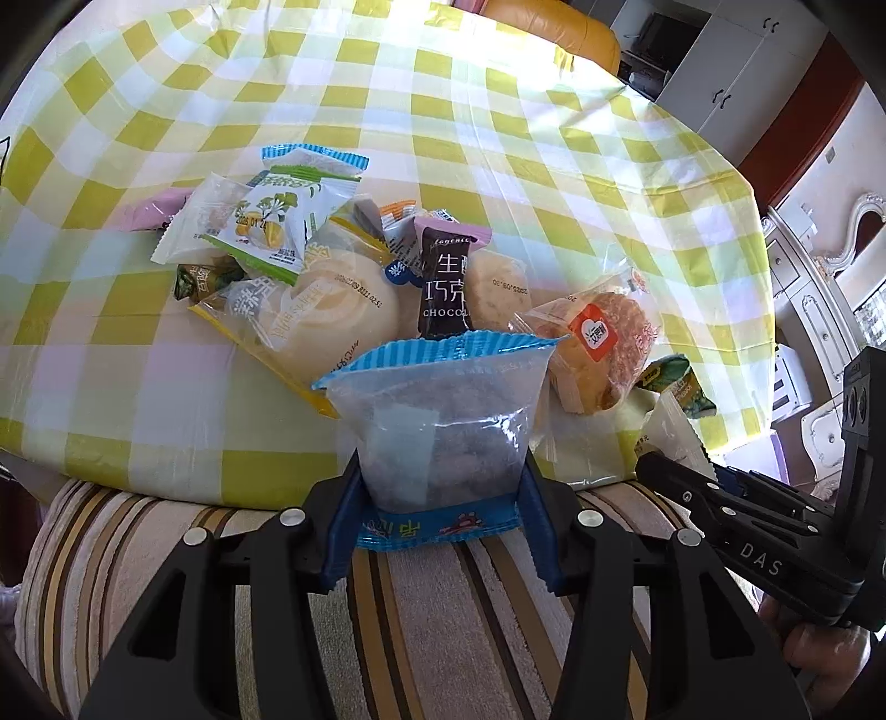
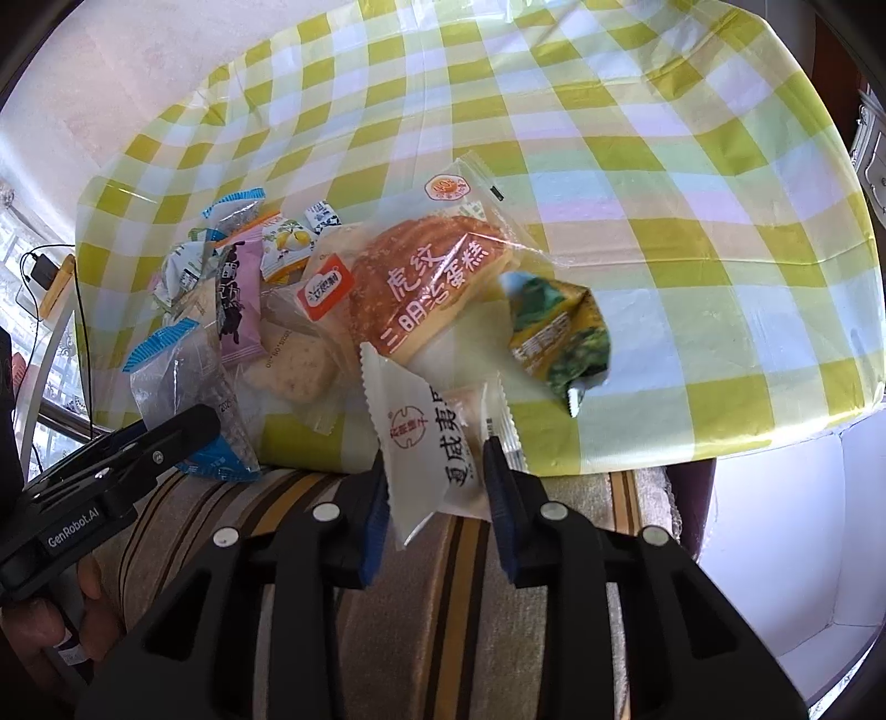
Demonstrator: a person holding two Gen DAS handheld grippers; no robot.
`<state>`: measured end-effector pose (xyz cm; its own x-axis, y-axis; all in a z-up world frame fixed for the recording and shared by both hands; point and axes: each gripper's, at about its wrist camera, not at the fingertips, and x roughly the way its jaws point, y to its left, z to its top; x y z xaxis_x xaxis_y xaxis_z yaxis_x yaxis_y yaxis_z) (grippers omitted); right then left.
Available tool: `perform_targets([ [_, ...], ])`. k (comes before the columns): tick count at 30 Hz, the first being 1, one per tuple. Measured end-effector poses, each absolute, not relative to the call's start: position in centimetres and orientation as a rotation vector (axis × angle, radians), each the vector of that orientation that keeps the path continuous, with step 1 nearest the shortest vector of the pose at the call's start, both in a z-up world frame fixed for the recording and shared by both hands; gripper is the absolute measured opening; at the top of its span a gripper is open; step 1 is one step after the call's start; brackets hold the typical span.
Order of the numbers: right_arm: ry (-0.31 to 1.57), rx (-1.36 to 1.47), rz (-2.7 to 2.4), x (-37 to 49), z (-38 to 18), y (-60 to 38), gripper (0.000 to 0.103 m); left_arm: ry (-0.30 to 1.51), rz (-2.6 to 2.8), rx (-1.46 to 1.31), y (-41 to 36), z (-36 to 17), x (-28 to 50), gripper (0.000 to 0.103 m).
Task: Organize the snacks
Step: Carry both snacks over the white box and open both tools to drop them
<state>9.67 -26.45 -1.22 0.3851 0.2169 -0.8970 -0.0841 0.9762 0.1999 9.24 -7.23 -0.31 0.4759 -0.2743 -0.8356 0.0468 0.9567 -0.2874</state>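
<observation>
A heap of wrapped snacks lies on a yellow-checked tablecloth (image 1: 498,138). My left gripper (image 1: 443,498) is shut on a clear packet with blue ends (image 1: 443,421), held upright at the table's near edge; the packet also shows in the right wrist view (image 2: 177,382). My right gripper (image 2: 437,476) is shut on a white packet with red print (image 2: 421,443), also at the near edge. Behind lie a tiger-stripe cake pack (image 2: 432,277), a dark chocolate packet (image 1: 443,282), a round pastry pack (image 1: 326,304) and a green-yellow packet (image 2: 559,332).
A striped cushion (image 1: 443,609) lies under both grippers, below the table edge. A white box or bin (image 2: 786,543) stands at the right. A yellow chair back (image 1: 554,27) and white cabinets (image 1: 736,66) are beyond the table.
</observation>
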Motion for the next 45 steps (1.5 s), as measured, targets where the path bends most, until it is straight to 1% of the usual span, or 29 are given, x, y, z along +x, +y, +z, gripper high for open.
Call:
perform_targets([
  [7,1.118,0.149,0.201,7.8,0.2,-27.3,0.03,1.022,-0.226,-0.216,-8.4,1.1,7.6,0.048],
  [12,1.087,0.189,0.149,6.2,1.3,-30.1,0.029,1.002,-0.291,-0.195,-10.7,2.0,7.0,0.048],
  [18,1.057,0.23,0.015,4.5,1.8,-36.1,0.029,0.989,-0.436,-0.141,-16.1,2.8,6.9,0.048],
  [25,1.05,0.262,-0.137,3.2,0.7,-42.3,0.029,1.014,-0.616,-0.057,-24.0,2.4,7.2,0.048],
  [31,1.061,0.296,-0.233,2.3,-0.8,-46.1,0.03,1.056,-0.725,0.004,-29.5,1.5,7.4,0.048],
  [37,1.073,0.318,-0.292,1.6,-1.7,-48.1,0.032,1.11,-0.802,0.058,-33.2,0.2,7.2,0.049],
  [38,1.075,0.32,-0.297,1.6,-1.8,-48.3,0.033,1.116,-0.811,0.068,-33.6,0.1,7.1,0.05],
  [39,1.076,0.323,-0.301,1.6,-1.9,-48.4,0.039,1.124,-0.82,0.081,-34.0,-0.1,7.0,0.051],
  [40,1.077,0.323,-0.307,1.6,-2.0,-48.5,0.046,1.127,-0.829,0.09,-34.4,-0.2,6.9,0.056],
  [41,1.077,0.323,-0.314,1.6,-2.1,-48.6,0.051,1.125,-0.832,0.095,-34.6,-0.2,6.9,0.065],
  [42,1.077,0.324,-0.316,1.6,-2.1,-48.6,0.058,1.117,-0.832,0.098,-34.6,-0.1,6.8,0.069],
  [45,1.071,0.332,-0.326,1.6,-2.1,-48.6,0.064,1.113,-0.822,0.09,-34.3,0.0,6.8,0.07],
])
